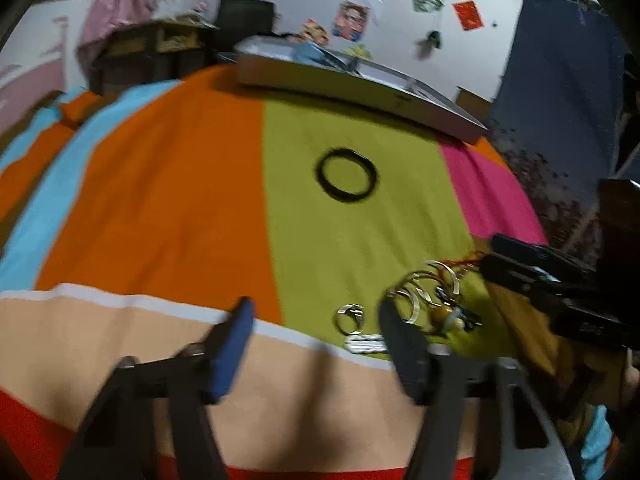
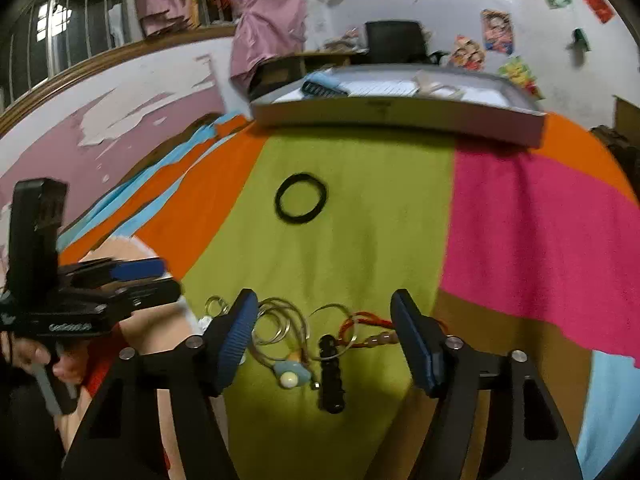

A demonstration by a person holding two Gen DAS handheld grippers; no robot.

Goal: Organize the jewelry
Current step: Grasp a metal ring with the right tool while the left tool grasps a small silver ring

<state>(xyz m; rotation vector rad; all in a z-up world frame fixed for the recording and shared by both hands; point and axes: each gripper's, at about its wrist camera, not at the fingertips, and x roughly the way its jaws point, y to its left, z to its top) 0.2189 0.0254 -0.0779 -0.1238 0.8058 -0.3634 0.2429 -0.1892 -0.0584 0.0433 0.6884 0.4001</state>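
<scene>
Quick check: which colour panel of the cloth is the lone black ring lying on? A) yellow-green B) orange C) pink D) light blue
A: the black ring lies flat on the yellow-green panel, apart from the jewelry pile that sits nearer both open hand-held grippers.

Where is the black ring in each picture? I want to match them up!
Left wrist view: the black ring lies alone on the green stripe, just above the middle, a little right.
Right wrist view: the black ring lies on the same green stripe, above the middle, a little left.
Shared landmark: the flat grey box at the cloth's far edge, beyond the ring.
</scene>
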